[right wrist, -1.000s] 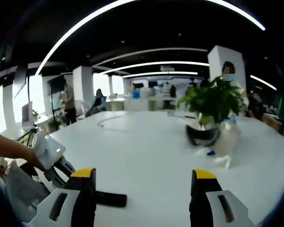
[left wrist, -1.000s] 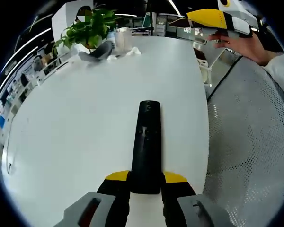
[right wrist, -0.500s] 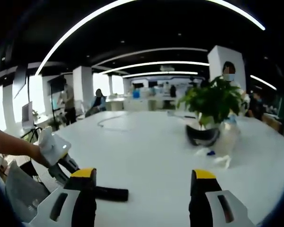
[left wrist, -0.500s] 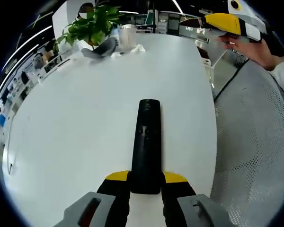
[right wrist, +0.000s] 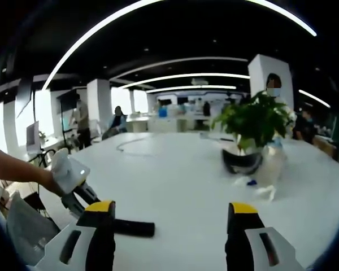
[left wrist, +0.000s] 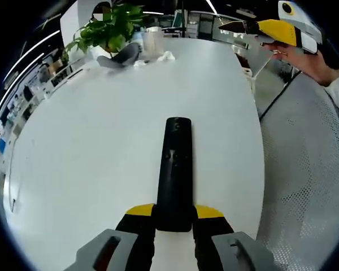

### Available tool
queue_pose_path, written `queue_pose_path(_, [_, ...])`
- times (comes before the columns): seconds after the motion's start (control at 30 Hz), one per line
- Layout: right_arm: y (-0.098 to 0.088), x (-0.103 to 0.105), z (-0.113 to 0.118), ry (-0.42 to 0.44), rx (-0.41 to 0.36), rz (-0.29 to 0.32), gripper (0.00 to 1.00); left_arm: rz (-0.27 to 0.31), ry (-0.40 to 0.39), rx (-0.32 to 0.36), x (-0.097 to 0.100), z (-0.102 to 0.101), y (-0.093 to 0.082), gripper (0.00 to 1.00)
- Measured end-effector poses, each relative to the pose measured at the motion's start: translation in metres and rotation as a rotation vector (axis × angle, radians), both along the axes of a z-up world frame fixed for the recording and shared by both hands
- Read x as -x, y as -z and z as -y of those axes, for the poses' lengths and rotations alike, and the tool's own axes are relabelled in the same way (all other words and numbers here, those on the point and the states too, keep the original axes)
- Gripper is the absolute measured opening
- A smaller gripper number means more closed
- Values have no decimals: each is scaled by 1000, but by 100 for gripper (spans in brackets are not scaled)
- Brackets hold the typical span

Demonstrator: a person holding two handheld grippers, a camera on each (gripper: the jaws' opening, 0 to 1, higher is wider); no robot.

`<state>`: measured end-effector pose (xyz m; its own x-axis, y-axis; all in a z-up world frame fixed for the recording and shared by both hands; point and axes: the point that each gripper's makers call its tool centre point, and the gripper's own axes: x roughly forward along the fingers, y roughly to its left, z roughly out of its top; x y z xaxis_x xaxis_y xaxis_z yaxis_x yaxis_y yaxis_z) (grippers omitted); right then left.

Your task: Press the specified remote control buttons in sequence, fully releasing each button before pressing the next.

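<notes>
A white worktop (left wrist: 90,141) stretches across both views, with a black remote (left wrist: 174,169) as the landmark. The left hand-held gripper (left wrist: 174,217) clamps the remote's near end between its yellow-tipped jaws, so the remote points away along the worktop, button face up. In the right gripper view the remote (right wrist: 133,227) lies low at the left, with the left hand-held gripper (right wrist: 82,195) behind it.

Far beyond the remote, to its left, a potted plant (left wrist: 104,31) stands near the worktop's far end, with small white items beside it. To the remote's right the worktop edge curves close by, and past it lies grey perforated flooring (left wrist: 311,169).

The right hand-held gripper (left wrist: 254,28) hovers well apart from the remote, up beyond the worktop edge, held in a hand (left wrist: 302,56). Its jaws (right wrist: 172,223) stand wide with nothing between them.

No button is being pressed; the task seems to be at the approach. The next move likely calls for bringing the right hand-held gripper in over the buttons (open room on all sides) while keeping the remote steady.
</notes>
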<state>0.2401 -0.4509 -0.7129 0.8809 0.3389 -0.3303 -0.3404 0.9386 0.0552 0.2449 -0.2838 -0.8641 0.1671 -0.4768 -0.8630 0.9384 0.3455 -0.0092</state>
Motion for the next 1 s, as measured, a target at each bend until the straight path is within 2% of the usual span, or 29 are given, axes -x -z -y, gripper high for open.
queue_pose_path(1.0, [0,1,1,8,2,-2,80,-14,5,-39,-26,-3,0,24])
